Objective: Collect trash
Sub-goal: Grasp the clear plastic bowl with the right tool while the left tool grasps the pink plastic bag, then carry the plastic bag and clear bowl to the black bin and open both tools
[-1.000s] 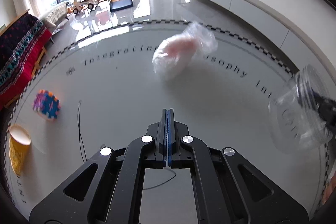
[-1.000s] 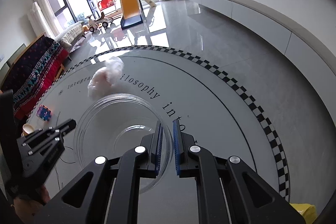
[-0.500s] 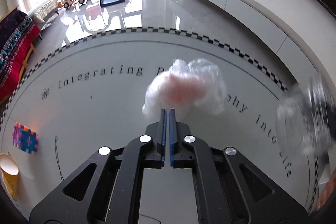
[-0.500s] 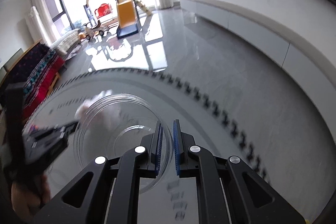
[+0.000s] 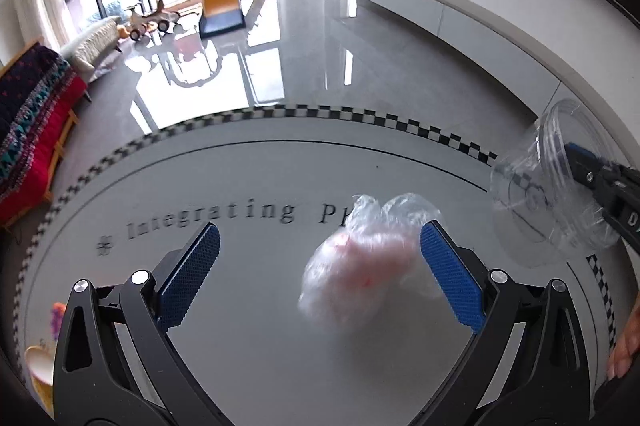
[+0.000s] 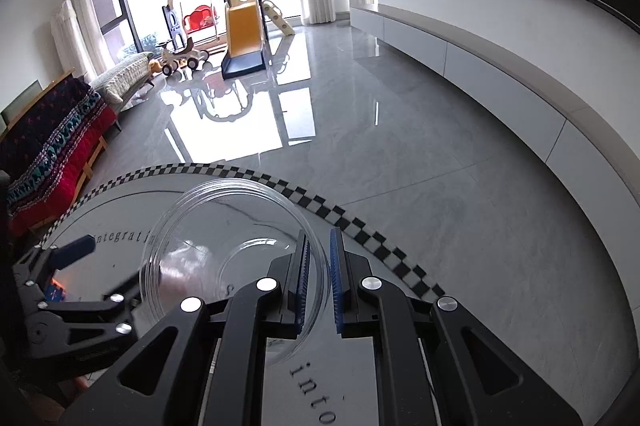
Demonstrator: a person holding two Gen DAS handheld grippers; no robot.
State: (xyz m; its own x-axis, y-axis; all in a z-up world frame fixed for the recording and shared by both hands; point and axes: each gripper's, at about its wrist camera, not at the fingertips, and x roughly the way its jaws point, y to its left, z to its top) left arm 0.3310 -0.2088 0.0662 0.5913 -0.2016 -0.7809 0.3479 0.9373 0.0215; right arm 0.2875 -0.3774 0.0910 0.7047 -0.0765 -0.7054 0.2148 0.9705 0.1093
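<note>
Crinkled clear plastic, a pinkish wad of bagged trash (image 5: 360,270), lay on the round grey worktop (image 5: 260,182) toward its far, checker-trimmed edge, now between the blue fingers (image 5: 450,280) of the left gripper (image 5: 320,274), which had spread wide after being pressed together half a second earlier. The wad sat against the right-hand finger, not yet squeezed. The right gripper (image 6: 318,280) stayed clamped on the rim of a clear plastic tub (image 6: 236,254), held beside it, likely as the collecting vessel once the left fingers closed.
</note>
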